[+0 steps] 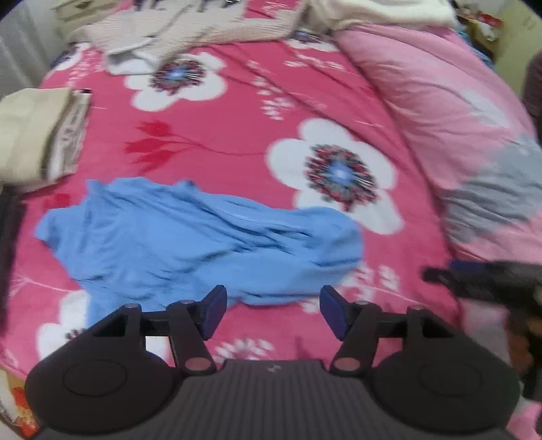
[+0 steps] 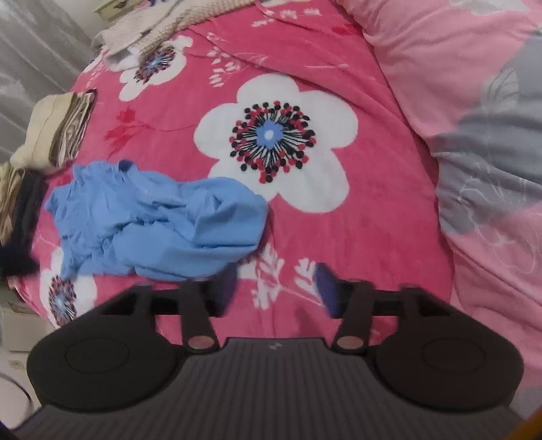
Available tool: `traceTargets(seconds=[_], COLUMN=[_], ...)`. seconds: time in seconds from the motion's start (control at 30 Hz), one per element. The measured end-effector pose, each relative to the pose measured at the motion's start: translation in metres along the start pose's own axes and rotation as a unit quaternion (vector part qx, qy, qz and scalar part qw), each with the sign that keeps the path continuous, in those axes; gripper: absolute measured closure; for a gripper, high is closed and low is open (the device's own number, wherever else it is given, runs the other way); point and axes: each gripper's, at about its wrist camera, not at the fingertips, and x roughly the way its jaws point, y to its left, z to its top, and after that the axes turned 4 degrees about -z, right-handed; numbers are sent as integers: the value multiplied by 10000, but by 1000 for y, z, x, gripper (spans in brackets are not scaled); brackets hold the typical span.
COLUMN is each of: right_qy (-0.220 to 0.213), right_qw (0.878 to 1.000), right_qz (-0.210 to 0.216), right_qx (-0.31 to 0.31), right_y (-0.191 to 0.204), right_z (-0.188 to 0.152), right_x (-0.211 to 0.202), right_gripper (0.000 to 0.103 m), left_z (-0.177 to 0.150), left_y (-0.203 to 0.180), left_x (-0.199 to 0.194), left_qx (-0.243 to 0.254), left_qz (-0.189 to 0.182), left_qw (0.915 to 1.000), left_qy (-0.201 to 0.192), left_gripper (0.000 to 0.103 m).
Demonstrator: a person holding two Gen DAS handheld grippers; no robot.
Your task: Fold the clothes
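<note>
A crumpled light blue garment (image 1: 200,240) lies on the pink flowered bedspread (image 1: 237,128). It also shows in the right wrist view (image 2: 159,220), left of centre. My left gripper (image 1: 272,309) is open and empty, hovering just before the garment's near edge. My right gripper (image 2: 274,287) is open and empty, just right of the garment's near corner, above the bedspread (image 2: 372,237). The right gripper also shows at the right edge of the left wrist view (image 1: 440,276).
A stack of folded beige and striped clothes (image 1: 37,135) sits at the left, also in the right wrist view (image 2: 57,132). A beige knit garment (image 1: 189,23) lies at the far end. A pink and grey quilt (image 1: 457,118) is heaped along the right.
</note>
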Motion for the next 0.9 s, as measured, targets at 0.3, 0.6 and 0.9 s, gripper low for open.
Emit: traceTargets(seconds=[0.3,0.6,0.9], right_qy=[-1194,-1300,-648], right_qw=[9928,9904,9887], right_qz=[-32,-353,-169], right_qx=[-14,-314,-1343], right_y=[51,100,123], right_z=[33,44,52], right_x=[-17,31,94], right_gripper=[13,5,35], left_z=[52,101,108], left_y=[69,106,124], left_x=[39,125,188], left_qx=[-44,1405,3684], left_qz=[651,285,-409], left_qw=[9977,9894,9284], left_qy=[-172,-242,274], left_gripper=[35,34,42])
